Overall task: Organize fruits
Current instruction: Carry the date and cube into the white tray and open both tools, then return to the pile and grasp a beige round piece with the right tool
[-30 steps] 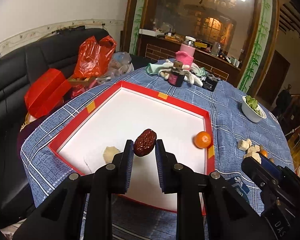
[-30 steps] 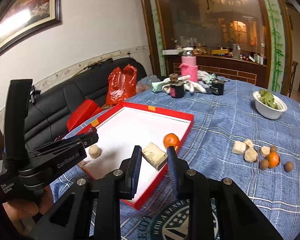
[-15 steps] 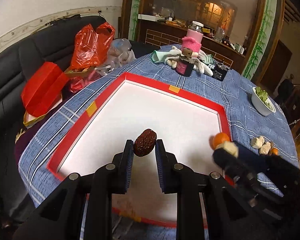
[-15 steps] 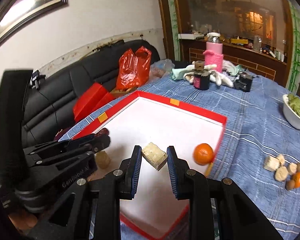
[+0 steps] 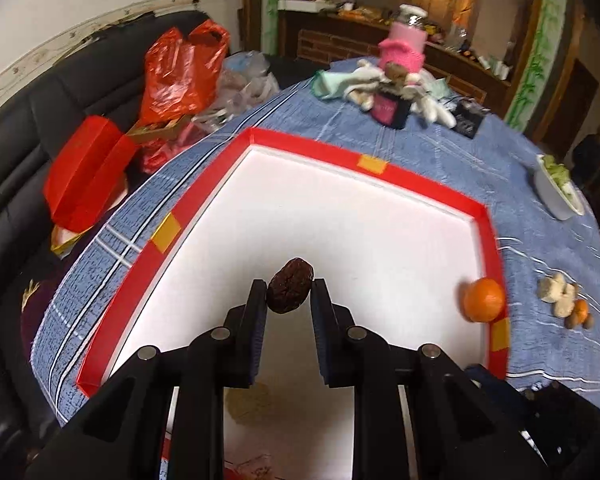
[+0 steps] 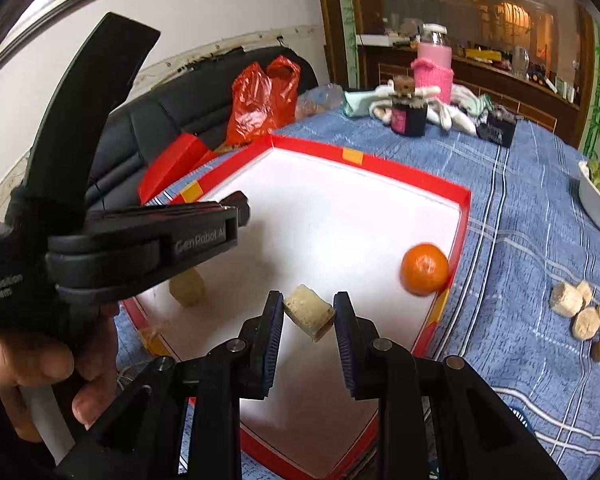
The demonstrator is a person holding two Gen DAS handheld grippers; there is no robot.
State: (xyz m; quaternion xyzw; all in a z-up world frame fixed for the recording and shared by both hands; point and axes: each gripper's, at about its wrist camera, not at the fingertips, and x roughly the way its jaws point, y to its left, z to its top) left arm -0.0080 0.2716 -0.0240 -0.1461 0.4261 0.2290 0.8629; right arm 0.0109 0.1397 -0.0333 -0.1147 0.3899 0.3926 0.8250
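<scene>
1. White lettering on the left gripper (image 6: 242,212) body reads "GenRobot.AI" and "Data Acquisition System".
2. The left gripper (image 5: 288,292) is clamped on a wrinkled dark red date (image 5: 290,286), held above the white floor of the red-rimmed tray (image 5: 300,146).
3. The right gripper (image 6: 306,312) is clamped on a pale yellowish fruit chunk (image 6: 310,312), also over the tray.
4. An orange (image 6: 424,268) sits against the tray's right wall; another pale piece (image 6: 188,290) lies near its left edge. The tray's centre lies bare.
5. More fruit pieces (image 6: 580,312) sit on the blue cloth (image 6: 520,240), well apart from the tray.
</scene>
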